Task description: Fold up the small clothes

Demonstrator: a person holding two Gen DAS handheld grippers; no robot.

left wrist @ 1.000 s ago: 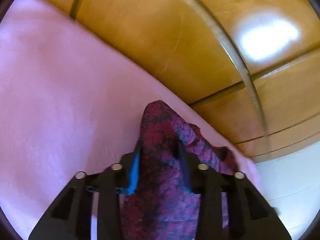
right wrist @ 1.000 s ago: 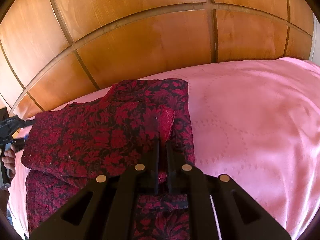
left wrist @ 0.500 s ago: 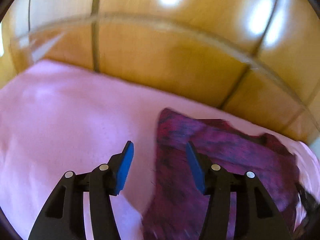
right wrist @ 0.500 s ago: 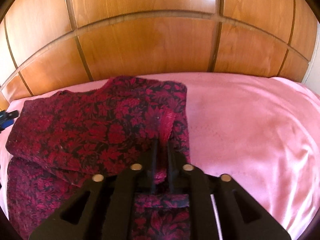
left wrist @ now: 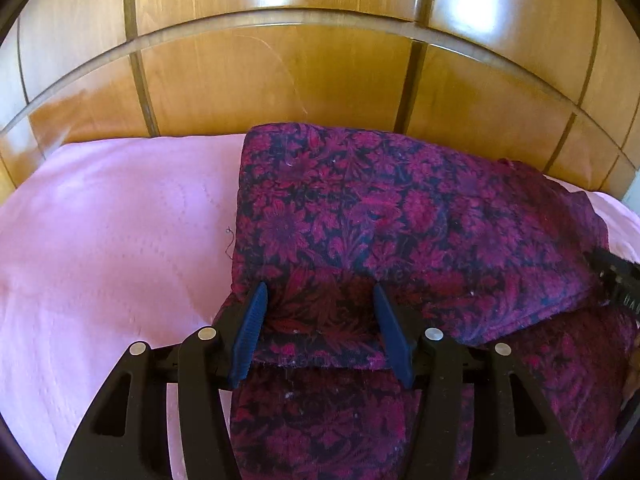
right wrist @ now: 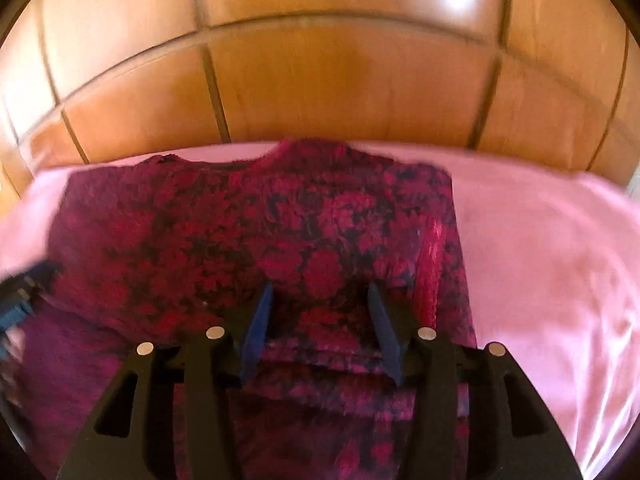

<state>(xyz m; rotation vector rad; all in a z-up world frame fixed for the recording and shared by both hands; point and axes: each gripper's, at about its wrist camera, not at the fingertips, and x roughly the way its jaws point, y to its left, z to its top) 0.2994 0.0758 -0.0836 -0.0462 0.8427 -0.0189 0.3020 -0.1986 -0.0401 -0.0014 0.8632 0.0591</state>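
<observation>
left gripper [left wrist: 318,300] released, jaws apart | right gripper [right wrist: 320,300] just let go | floral garment [left wrist: 400,216] folded, edge at 6 o'clock | fold laid, next crease pending

surface: bed [left wrist: 100,240] with pink cover | on it: folded dark-red floral garment [left wrist: 400,216], flat on the cover | place: garment's far edge lay near the wooden headboard [left wrist: 320,80], pink cover bare on both sides
</observation>
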